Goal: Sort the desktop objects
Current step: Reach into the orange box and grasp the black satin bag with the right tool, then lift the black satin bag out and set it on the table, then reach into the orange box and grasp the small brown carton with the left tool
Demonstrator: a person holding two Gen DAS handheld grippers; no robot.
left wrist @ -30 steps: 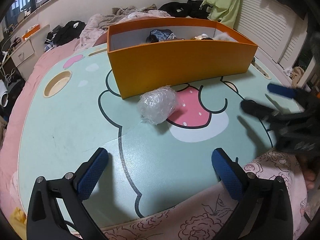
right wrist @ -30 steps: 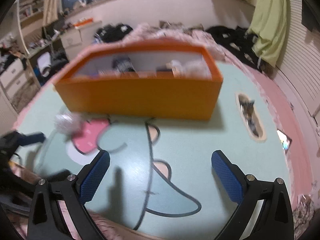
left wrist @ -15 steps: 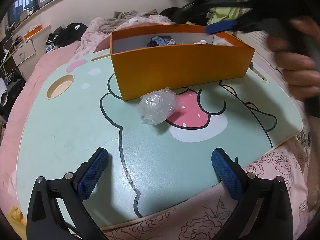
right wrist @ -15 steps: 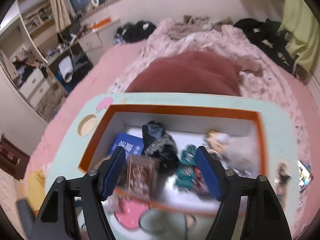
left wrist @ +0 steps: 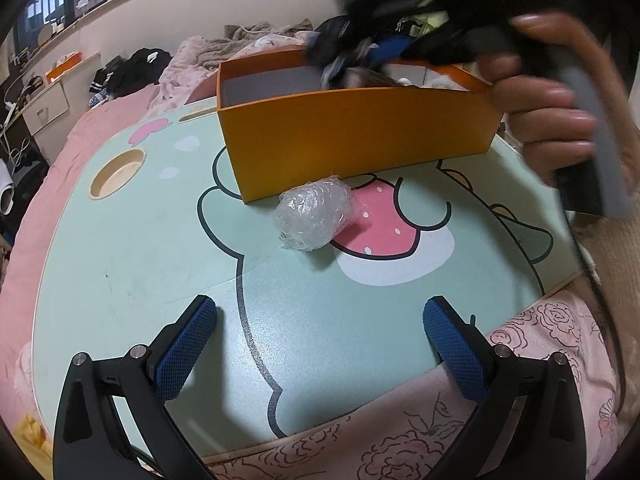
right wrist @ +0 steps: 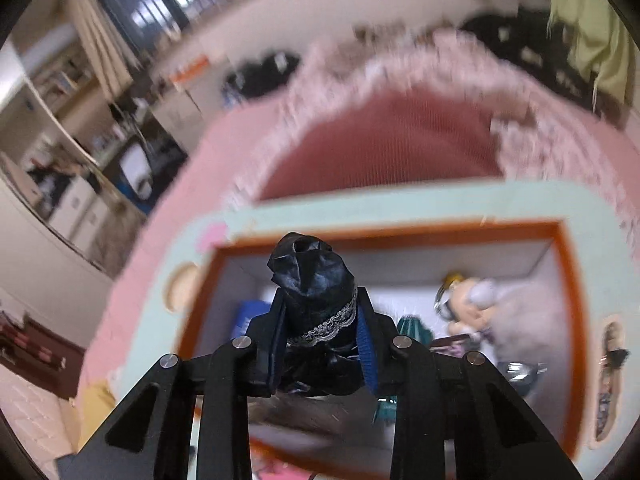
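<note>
Right wrist: orange box holds figurine, blue booklet.

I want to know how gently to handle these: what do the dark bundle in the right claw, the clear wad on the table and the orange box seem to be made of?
Dark bundle: looks like glossy black fabric, creased with sheen, with a lace trim band.
Clear wad: crumpled transparent plastic film, possibly bubble wrap; wrinkled and glinting.
Orange box: probably matte cardboard; flat thin walls, pale lining.
</note>
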